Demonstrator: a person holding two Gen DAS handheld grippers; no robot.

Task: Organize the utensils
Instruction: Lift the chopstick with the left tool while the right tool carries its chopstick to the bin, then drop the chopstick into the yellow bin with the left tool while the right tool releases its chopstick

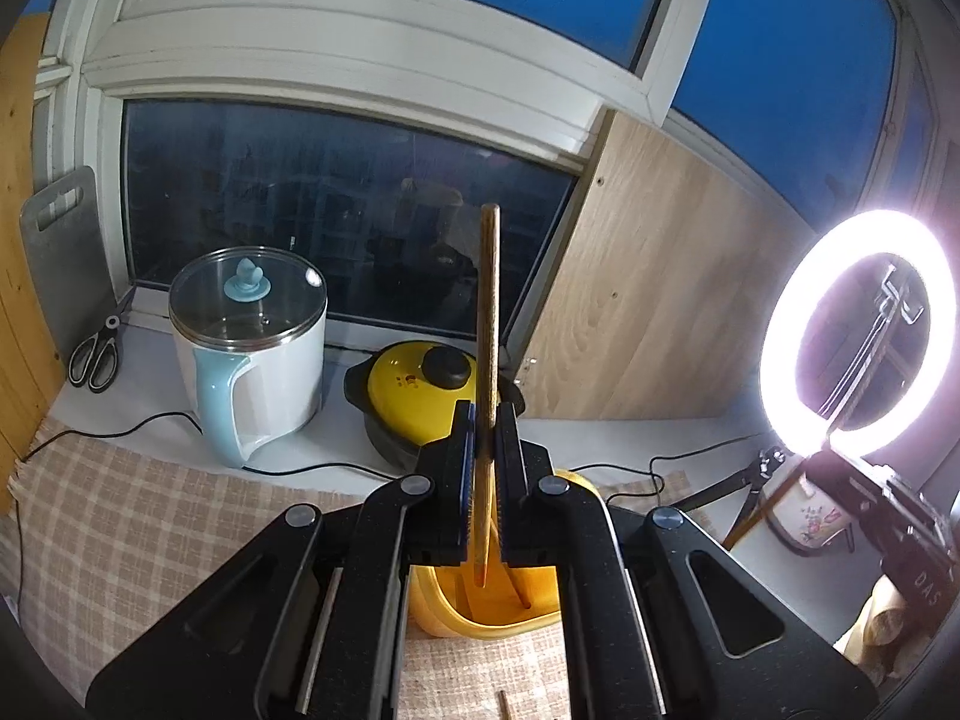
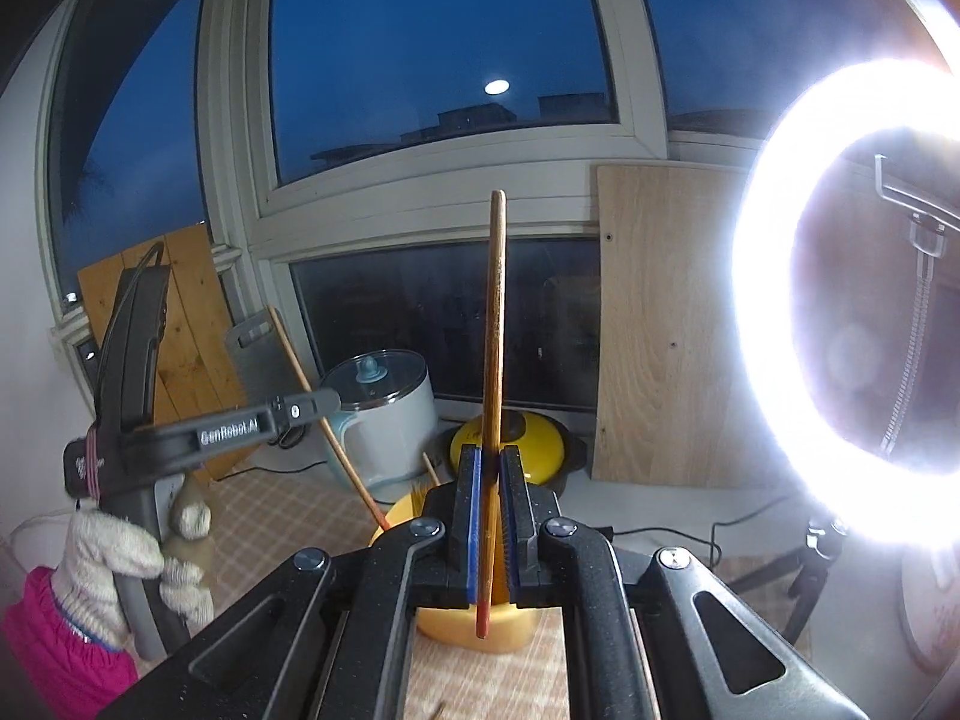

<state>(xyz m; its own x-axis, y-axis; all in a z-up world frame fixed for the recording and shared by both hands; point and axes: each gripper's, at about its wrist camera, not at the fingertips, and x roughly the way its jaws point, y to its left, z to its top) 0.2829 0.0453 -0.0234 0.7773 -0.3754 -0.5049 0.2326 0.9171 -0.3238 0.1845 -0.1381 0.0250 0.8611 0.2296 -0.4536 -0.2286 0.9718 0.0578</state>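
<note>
Two handheld grippers, each clamping one wooden chopstick upright above a yellow utensil holder on a checked tablecloth.

Left gripper (image 1: 486,420): jaws narrow, pinched on a chopstick (image 1: 489,312) whose long axis runs 12 to 6 o'clock in its own view, blunt end up, reddish tapered tip pointing down. Directly below that tip, at 6 o'clock — the yellow holder (image 1: 480,606), its open mouth under the jaws, with what looks like another stick already leaning inside, though partly hidden.

Right gripper (image 2: 493,468): jaws likewise narrow, closed on a second chopstick (image 2: 495,324), also near vertical, red tip at 6 o'clock hanging in front of the holder (image 2: 474,624) rather than clearly over its mouth.

From the right view, left gripper (image 2: 312,405) at 9 o'clock, gripped by a white-gloved hand (image 2: 120,564), its chopstick (image 2: 327,420) slanting down toward 4 o'clock into the holder's rim. Left tip likely the nearer to dropping in.

Chopsticks: slender, brown, speckled wood, painted tips. Behind, a white electric pot (image 1: 258,354) and a yellow lidded pot (image 1: 414,396).
</note>
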